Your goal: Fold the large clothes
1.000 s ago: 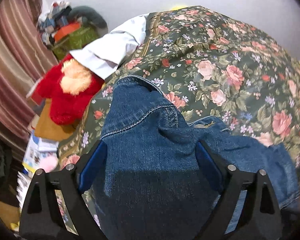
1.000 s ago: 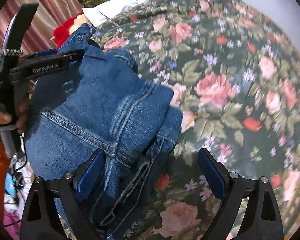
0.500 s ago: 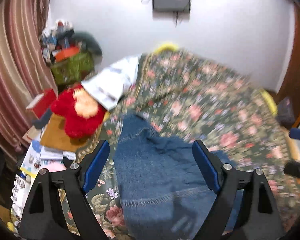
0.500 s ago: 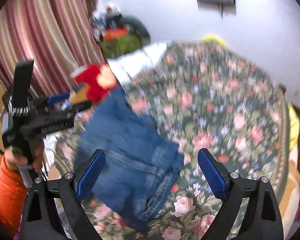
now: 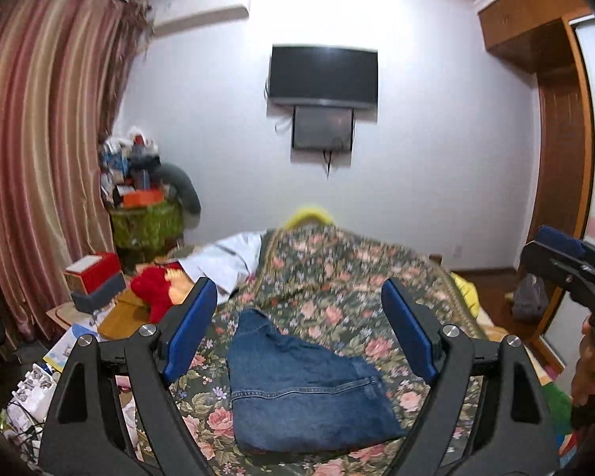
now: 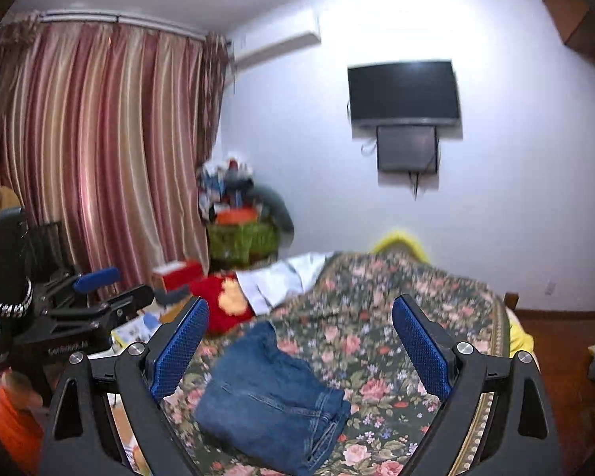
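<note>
Left wrist view: the left gripper (image 5: 299, 331) has its jaws spread wide with nothing between them, and the right gripper (image 6: 300, 339) likewise stands open and empty. Beyond both lie the folded jeans (image 5: 301, 388), flat on the floral bedspread (image 5: 349, 277) near the bed's front edge. Farther off sit a red plush toy (image 5: 154, 289), striped curtains (image 6: 99, 150) and a wall-mounted TV (image 5: 323, 75).

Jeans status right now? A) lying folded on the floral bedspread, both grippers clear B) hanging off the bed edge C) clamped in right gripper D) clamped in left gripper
A: the folded jeans lie flat on the floral bedspread, with the left gripper and right gripper both open and holding nothing.
</note>
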`<act>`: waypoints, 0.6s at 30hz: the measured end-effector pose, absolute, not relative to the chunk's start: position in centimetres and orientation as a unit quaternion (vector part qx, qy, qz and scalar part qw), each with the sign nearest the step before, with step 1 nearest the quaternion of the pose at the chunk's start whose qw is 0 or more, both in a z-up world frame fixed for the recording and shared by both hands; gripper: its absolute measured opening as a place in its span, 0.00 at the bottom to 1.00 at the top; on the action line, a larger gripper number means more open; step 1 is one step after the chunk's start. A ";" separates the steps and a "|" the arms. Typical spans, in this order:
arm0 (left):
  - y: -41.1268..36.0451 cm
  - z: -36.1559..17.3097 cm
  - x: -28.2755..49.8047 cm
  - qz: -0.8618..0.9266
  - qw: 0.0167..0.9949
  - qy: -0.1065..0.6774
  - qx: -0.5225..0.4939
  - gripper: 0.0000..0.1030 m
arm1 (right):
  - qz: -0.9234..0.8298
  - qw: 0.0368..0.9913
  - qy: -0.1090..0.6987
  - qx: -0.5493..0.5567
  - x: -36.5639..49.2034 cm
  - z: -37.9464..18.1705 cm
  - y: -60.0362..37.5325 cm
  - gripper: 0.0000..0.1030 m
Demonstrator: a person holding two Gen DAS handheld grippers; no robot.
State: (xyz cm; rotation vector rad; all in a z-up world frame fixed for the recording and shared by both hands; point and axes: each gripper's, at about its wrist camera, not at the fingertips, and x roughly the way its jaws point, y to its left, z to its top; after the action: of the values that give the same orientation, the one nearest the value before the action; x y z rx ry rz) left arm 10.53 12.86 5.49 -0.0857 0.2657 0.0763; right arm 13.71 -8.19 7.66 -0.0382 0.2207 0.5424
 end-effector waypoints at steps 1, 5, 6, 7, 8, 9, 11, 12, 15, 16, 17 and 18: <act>12.5 5.7 9.4 0.041 0.991 0.122 -0.043 0.83 | 0.267 0.958 0.105 -0.016 13.0 7.7 -8.4 0.90; 11.4 5.6 6.9 0.059 0.992 0.102 -0.039 0.83 | 0.268 0.958 0.099 -0.006 10.3 7.4 -8.7 0.94; 11.3 5.5 6.5 0.063 0.992 0.100 -0.038 0.83 | 0.265 0.959 0.098 -0.004 9.8 7.2 -8.8 0.95; 11.1 5.3 6.0 0.066 0.992 0.100 -0.039 0.83 | 0.261 0.961 0.097 -0.003 9.2 7.0 -8.8 0.97; 11.0 5.2 5.8 0.067 0.992 0.101 -0.040 0.84 | 0.258 0.961 0.097 -0.001 9.0 6.8 -8.9 0.98; 11.0 4.9 5.6 0.064 0.991 0.105 -0.044 0.86 | 0.256 0.962 0.099 0.003 8.6 6.6 -9.0 0.99; 11.1 4.4 5.4 0.062 0.990 0.110 -0.055 0.88 | 0.256 0.961 0.106 0.012 8.3 6.1 -9.0 1.00; 11.2 4.2 5.2 0.062 0.990 0.112 -0.058 0.89 | 0.256 0.960 0.113 0.015 8.2 5.7 -9.0 1.00; 11.4 3.7 4.9 0.065 0.989 0.117 -0.067 0.90 | 0.252 0.959 0.131 0.010 8.4 4.9 -8.6 1.00; 11.6 3.6 4.9 0.065 0.988 0.121 -0.071 0.90 | 0.249 0.959 0.132 0.009 8.4 4.8 -8.6 1.00; 11.7 3.5 4.8 0.064 0.988 0.123 -0.075 0.90 | 0.249 0.960 0.132 0.009 8.3 4.7 -8.6 1.00; 11.8 3.5 4.8 0.063 0.987 0.124 -0.077 0.90 | 0.250 0.959 0.131 0.010 8.3 4.7 -8.6 1.00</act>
State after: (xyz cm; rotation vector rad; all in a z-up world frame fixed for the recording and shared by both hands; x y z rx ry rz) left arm 4.80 11.81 3.46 -0.1556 0.2481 0.1264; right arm 8.29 -8.64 4.68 0.0207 0.2658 0.5073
